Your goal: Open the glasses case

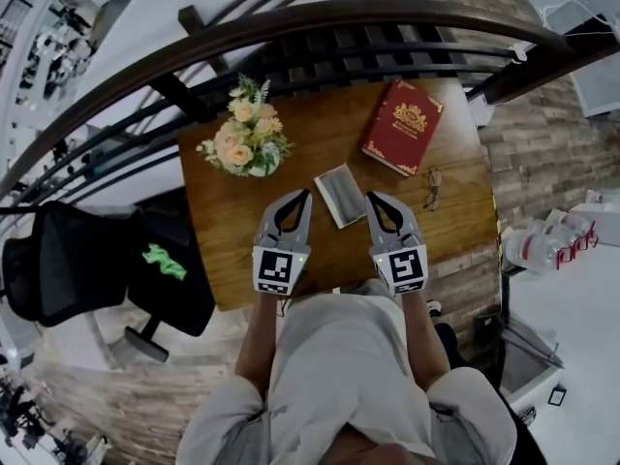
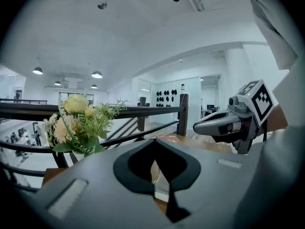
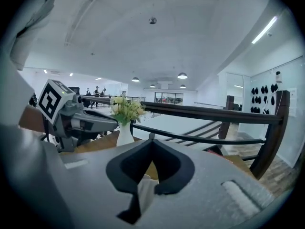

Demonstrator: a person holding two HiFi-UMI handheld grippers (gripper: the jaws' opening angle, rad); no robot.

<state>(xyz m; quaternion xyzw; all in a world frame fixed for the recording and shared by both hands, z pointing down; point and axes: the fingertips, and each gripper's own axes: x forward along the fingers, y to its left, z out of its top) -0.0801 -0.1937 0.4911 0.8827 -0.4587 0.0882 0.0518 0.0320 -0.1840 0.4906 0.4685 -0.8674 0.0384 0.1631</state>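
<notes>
The glasses case (image 1: 340, 195), a grey-white oblong, lies closed on the wooden table (image 1: 232, 240), in the head view just ahead of both grippers. My left gripper (image 1: 307, 194) hovers at the case's left side and my right gripper (image 1: 368, 196) at its right side, both above the table. Each has its jaws together at the tips with nothing between them. In the left gripper view my left gripper (image 2: 155, 140) fills the bottom, and a pale strip of the case (image 2: 159, 182) shows through its loop. The right gripper view shows my right gripper (image 3: 152, 138) the same way.
A vase of pale flowers (image 1: 244, 141) stands at the table's far left and a red book (image 1: 402, 126) at the far right. Folded glasses (image 1: 431, 188) lie right of the case. A dark railing (image 1: 320, 22) runs behind the table. A black chair (image 1: 87, 260) stands to the left.
</notes>
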